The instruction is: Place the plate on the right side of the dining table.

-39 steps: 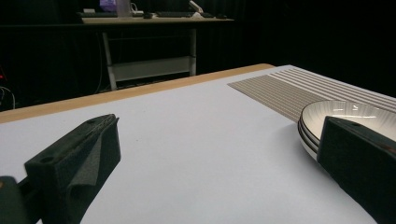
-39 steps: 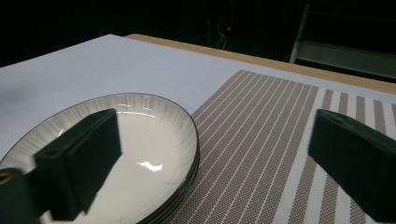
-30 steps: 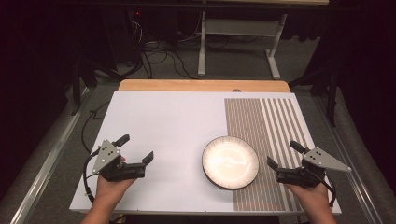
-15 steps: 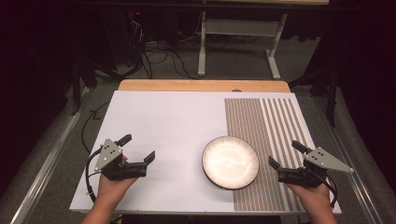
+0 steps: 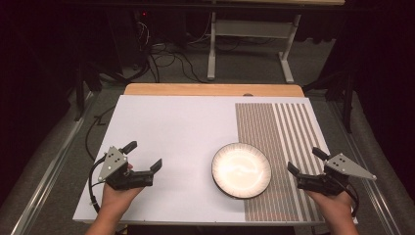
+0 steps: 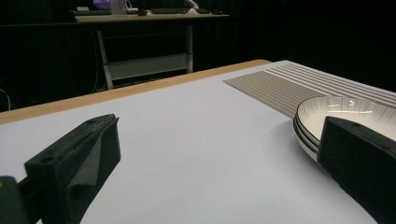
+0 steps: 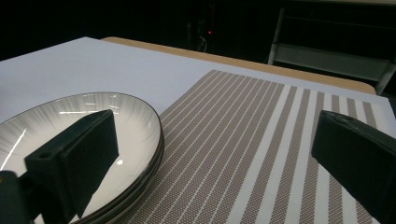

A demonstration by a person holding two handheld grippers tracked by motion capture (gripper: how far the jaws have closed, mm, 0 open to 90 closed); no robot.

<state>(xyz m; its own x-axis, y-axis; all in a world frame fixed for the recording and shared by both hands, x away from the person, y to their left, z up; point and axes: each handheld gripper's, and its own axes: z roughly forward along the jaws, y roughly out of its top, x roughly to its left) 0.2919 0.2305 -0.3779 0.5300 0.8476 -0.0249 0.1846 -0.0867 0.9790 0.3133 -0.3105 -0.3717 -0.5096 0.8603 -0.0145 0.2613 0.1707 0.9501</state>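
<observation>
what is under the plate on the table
The plate lies partly on the striped mat and partly on the white table cover. In the gripper views its rim looks doubled, as if a second plate sits beneath; anything else under it is hidden.

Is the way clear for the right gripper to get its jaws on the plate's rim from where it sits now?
Probably yes. The right gripper is open, facing the plate, with bare striped mat between them and nothing in the way.

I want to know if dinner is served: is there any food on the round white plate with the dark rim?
No, the round white plate with the dark rim is bare inside, showing just shiny light reflections on its white surface.
</observation>
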